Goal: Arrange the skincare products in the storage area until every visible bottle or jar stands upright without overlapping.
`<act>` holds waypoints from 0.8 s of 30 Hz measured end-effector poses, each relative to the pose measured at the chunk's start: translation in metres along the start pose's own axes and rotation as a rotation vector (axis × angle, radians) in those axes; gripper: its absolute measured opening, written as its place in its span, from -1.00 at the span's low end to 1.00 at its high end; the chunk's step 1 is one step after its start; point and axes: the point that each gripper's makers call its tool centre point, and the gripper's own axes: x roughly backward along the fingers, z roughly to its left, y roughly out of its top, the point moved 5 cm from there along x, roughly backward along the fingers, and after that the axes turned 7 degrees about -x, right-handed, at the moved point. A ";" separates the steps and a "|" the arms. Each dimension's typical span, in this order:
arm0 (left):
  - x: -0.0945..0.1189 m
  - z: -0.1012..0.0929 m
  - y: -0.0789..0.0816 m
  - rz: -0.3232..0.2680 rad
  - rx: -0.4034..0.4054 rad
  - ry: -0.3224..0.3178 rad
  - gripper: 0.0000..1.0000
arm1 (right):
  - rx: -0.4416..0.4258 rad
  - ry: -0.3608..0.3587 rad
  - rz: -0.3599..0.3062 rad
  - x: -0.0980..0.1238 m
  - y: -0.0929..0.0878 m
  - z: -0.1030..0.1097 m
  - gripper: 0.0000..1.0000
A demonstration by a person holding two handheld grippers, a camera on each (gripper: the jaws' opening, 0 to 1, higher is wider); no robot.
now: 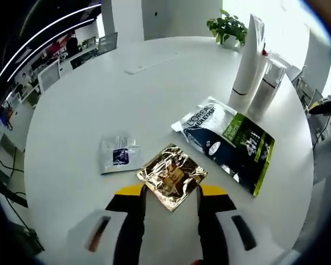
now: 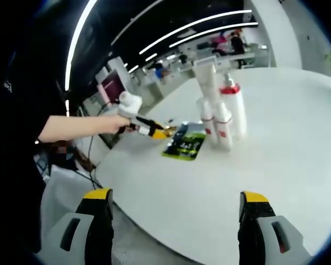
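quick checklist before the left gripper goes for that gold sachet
1. Left gripper open wide enough: ok, jaws apart either side of the gold sachet.
2. Sachet free of the silver sachet: ok, apart.
3. Sachet free of the green packet: ok, a gap shows.
4. Tall white tube and bottle upright: ok.
5. Right gripper out of the way: ok, open, far off.
6. Jaws touching the table: cannot tell.

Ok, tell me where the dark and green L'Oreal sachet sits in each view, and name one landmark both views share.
Left gripper view: the L'Oreal sachet lies flat, right of centre, just beyond the gold foil sachet.
Right gripper view: it lies centre-left, small, left of the bottles.
Shared landmark: the tall white tube, standing just past the sachet on the round white table.
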 end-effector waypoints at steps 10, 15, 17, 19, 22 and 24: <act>-0.002 0.001 0.002 0.000 -0.002 -0.002 -0.24 | 0.001 0.000 0.000 0.000 0.000 0.001 0.96; -0.003 0.001 0.003 -0.004 -0.001 -0.002 -0.24 | 0.001 0.001 0.003 0.000 0.000 0.001 0.96; -0.004 0.001 0.004 -0.004 0.001 -0.003 -0.23 | 0.001 0.001 0.003 0.000 0.000 0.000 0.96; -0.004 0.002 0.004 -0.001 0.000 -0.002 -0.24 | 0.000 0.002 0.003 0.000 0.000 0.000 0.96; -0.001 0.003 0.006 -0.002 0.008 -0.001 -0.19 | -0.001 0.001 0.001 0.000 0.000 0.000 0.96; 0.002 0.008 0.013 -0.043 0.039 0.012 -0.17 | -0.003 0.000 0.000 0.000 0.000 0.000 0.96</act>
